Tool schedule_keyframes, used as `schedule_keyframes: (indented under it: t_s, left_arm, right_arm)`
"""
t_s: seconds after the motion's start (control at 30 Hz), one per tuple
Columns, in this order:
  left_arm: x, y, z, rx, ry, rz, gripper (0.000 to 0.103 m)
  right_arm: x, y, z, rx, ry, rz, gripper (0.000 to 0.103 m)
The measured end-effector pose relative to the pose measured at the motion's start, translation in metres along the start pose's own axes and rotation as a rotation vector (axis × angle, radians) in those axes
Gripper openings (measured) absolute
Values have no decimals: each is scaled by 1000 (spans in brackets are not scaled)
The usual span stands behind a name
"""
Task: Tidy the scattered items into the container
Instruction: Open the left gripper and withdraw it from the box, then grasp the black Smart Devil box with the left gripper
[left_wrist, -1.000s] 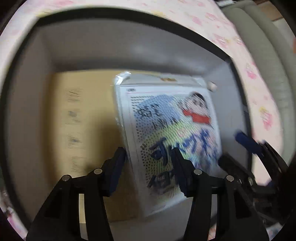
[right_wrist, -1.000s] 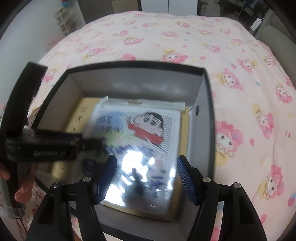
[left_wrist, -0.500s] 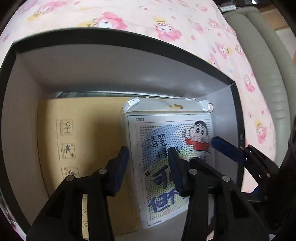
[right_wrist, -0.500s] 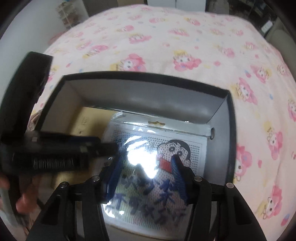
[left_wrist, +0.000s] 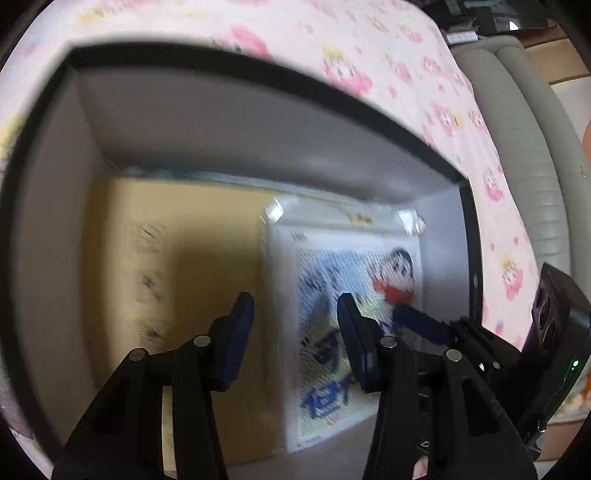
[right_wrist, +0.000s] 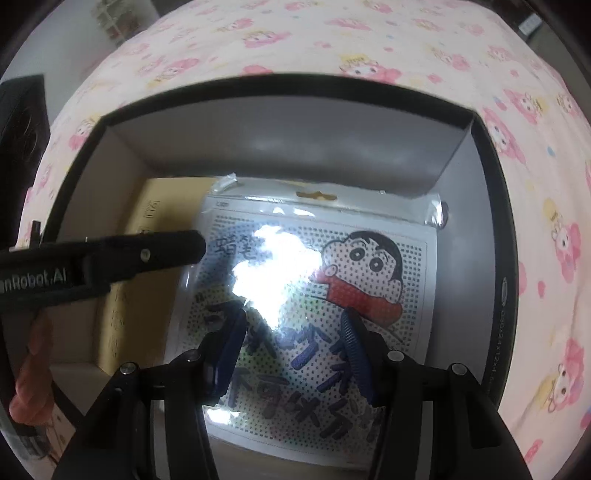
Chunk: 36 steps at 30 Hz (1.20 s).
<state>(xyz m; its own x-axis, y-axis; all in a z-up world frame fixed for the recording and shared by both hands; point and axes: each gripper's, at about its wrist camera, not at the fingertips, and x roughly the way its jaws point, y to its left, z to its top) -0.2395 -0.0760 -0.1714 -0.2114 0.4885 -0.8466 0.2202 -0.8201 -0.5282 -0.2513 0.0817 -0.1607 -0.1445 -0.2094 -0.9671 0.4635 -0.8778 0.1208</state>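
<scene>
A black-rimmed box with grey inner walls (left_wrist: 229, 122) (right_wrist: 295, 147) sits on a pink cartoon-print bedspread. Inside it a clear-wrapped cartoon packet (left_wrist: 354, 280) (right_wrist: 373, 280) lies on the right, partly on a tan cardboard box (left_wrist: 173, 266) (right_wrist: 155, 206). My left gripper (left_wrist: 295, 328) is open and empty above the box, over the packet's left edge. My right gripper (right_wrist: 291, 354) is open and empty over the packet's lower half. The right gripper's blue finger (left_wrist: 421, 321) also shows in the left wrist view; the left gripper's arm crosses the right wrist view.
The pink bedspread (right_wrist: 406, 40) surrounds the box on all sides. A grey padded bed frame (left_wrist: 524, 147) runs along the far right. Glare hides part of the packet's print in the right wrist view.
Both grippers have stayed open and empty over the box. The views have drawn in closer above the packet, which lies in the same place in the box.
</scene>
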Motion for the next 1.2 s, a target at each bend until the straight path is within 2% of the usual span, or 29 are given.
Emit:
schedule_keyframes:
  t_s: [0.03, 0.13, 0.23, 0.37, 0.43, 0.5, 0.57, 0.67, 0.83, 0.93, 1.0, 1.2]
  left_arm:
    - [4, -3, 0, 2, 16, -14, 46]
    - [4, -11, 0, 46, 10, 7, 50]
    - [-3, -10, -2, 39, -9, -23, 50]
    - [-40, -21, -21, 100, -131, -2, 50]
    - [-68, -34, -38, 160, -234, 31, 52]
    - [-90, -44, -53, 203, -324, 56, 56]
    - [-112, -49, -73, 229, -388, 66, 62]
    - [-140, -49, -100, 280, -430, 65, 62]
    - [-168, -59, -140, 340, -509, 92, 68]
    - [-184, -57, -160, 348, -529, 104, 70]
    - [-193, -54, -172, 364, -536, 118, 70]
    - [-208, -38, -194, 378, -538, 136, 70]
  right_arm:
    - [0, 1, -1, -1, 5, 3, 50]
    - [-1, -1, -4, 13, 9, 17, 51]
    - [-8, -6, -8, 81, -27, 38, 51]
    - [-41, -6, -20, 147, -148, 32, 51]
    - [-64, 0, -30, 159, -224, 10, 51]
    - [-86, 9, -43, 158, -287, -18, 59]
    - [-106, 21, -57, 154, -339, -68, 63]
    - [-129, 37, -79, 144, -398, -123, 64]
    - [-160, 48, -96, 125, -447, -107, 64]
    - [-169, 58, -113, 136, -475, -84, 65]
    - [-171, 69, -117, 139, -491, -66, 71]
    - [-178, 97, -126, 96, -524, -24, 71]
